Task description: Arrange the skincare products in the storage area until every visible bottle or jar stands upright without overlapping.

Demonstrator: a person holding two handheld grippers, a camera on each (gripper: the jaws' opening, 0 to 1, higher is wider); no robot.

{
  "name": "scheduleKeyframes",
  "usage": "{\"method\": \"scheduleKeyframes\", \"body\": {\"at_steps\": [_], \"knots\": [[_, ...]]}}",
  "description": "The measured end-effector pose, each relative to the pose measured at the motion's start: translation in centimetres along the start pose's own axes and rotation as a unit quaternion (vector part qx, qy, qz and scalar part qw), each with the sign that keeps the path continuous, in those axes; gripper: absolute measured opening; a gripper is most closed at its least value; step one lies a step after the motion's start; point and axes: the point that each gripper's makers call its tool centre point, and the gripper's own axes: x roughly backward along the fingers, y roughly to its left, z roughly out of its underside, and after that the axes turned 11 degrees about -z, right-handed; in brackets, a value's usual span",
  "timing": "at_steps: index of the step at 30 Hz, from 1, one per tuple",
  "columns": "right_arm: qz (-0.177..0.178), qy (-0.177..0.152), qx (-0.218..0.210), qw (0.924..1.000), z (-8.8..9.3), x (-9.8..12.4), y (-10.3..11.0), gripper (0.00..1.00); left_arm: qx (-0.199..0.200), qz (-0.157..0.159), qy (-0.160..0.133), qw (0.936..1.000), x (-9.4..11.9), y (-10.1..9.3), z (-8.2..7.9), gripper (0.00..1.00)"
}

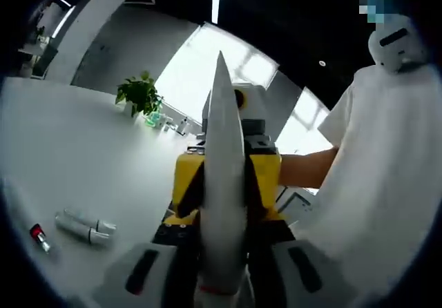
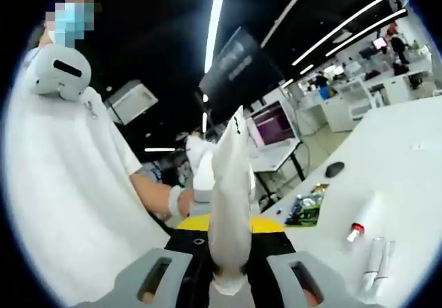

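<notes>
Here, nearest in the left gripper view, the left gripper (image 1: 222, 184) is seen with its two pale jaws pressed flat together into a single blade, and nothing is held between them. Likewise, in the right gripper view, the right gripper (image 2: 231, 197) is seen fully closed and empty.

The white table (image 1: 76, 149) serves as the landmark. On it, close to its near edge in the left gripper view, two silver tubes (image 1: 84, 228) are laid on their sides, touching each other. Just beside them, nearer that edge, a small red-capped item (image 1: 39, 236) is lying flat too. In the right gripper view the same table (image 2: 407, 156) is seen with the paired tubes (image 2: 376, 260) and the red-capped one (image 2: 360, 224) lying near them. Farther along the table, a green potted plant (image 1: 140, 94) stands, with small bottles (image 1: 166, 121) clustered just beside it; whether these are upright cannot be told. Beyond the table, a person in a white shirt (image 1: 387, 184) is seen.

The task is judged barely begun. With both grippers raised away from the table and shut, a tube could be knocked or rolled off the edge if approached before the jaws are opened.
</notes>
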Motion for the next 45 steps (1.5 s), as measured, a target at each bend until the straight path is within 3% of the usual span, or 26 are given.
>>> {"method": "scheduleKeyframes", "body": {"at_steps": [3,4,6,8,11,14,17,19,21,23,26,28,33,36,38,41,45], "knots": [[0.016,-0.034,-0.032,0.9988,-1.0,0.3,-1.0,0.15,0.028,-0.014,-0.03,0.9991,0.0,0.5,-1.1,0.18],[0.036,-0.045,-0.037,0.9977,-1.3,0.5,-1.8,0.16,0.029,-0.038,-0.042,0.9979,0.0,1.3,-1.6,0.17],[0.06,-0.053,-0.038,0.996,-1.6,0.6,-3.0,0.18,0.033,-0.053,-0.05,0.9968,0.0,2.1,-1.9,0.17],[0.091,-0.057,-0.046,0.9931,-1.7,0.8,-4.2,0.21,0.046,-0.098,-0.072,0.9915,-0.1,3.8,-2.5,0.16],[0.132,-0.05,-0.04,0.9892,-1.9,1.0,-5.5,0.25,0.041,-0.138,-0.075,0.9867,-0.2,5.2,-2.7,0.16],[0.169,-0.063,-0.046,0.9824,-2.1,1.3,-6.5,0.28,0.024,-0.179,-0.068,0.9812,0.0,6.4,-2.8,0.16],[0.186,-0.065,-0.071,0.9778,-1.5,1.3,-7.2,0.32,-0.021,-0.244,-0.034,0.969,0.4,8.3,-2.1,0.16],[0.211,-0.071,-0.093,0.9705,-1.1,1.4,-8.0,0.33,-0.038,-0.277,-0.013,0.96,0.7,9.2,-1.6,0.16],[0.231,-0.077,-0.104,0.9643,-0.8,1.6,-8.3,0.35,-0.073,-0.317,0.009,0.9455,0.9,9.8,-1.4,0.16],[0.243,-0.092,-0.111,0.9594,-0.9,1.8,-8.4,0.35,-0.093,-0.335,0.015,0.9375,1.0,10.0,-1.4,0.16],[0.251,-0.124,-0.139,0.9501,-1.1,2.0,-8.3,0.37,-0.139,-0.354,0.03,0.9244,1.0,10.1,-1.3,0.16],[0.25,-0.149,-0.165,0.9423,-1.3,2.3,-8.5,0.37,-0.149,-0.358,0.03,0.9213,0.8,10.0,-1.3,0.16],[0.259,-0.148,-0.166,0.94,-1.1,2.8,-8.2,0.37,-0.184,-0.36,0.041,0.9136,0.4,9.6,-1.1,0.17],[0.267,-0.147,-0.149,0.9408,-0.8,3.4,-7.7,0.31,-0.207,-0.352,0.046,0.9117,0.1,9.3,-1.0,0.18],[0.272,-0.12,-0.123,0.9467,-0.3,3.5,-7.4,0.31,-0.213,-0.354,0.052,0.9091,-0.2,9.3,-0.5,0.19],[0.271,-0.075,-0.088,0.9557,0.4,3.2,-6.7,0.3,-0.202,-0.358,0.049,0.9105,-0.3,9.1,0.2,0.19],[0.27,-0.051,-0.073,0.9588,1.3,2.9,-6.1,0.29,-0.204,-0.349,0.057,0.9129,-0.5,8.7,1.3,0.2]]}}
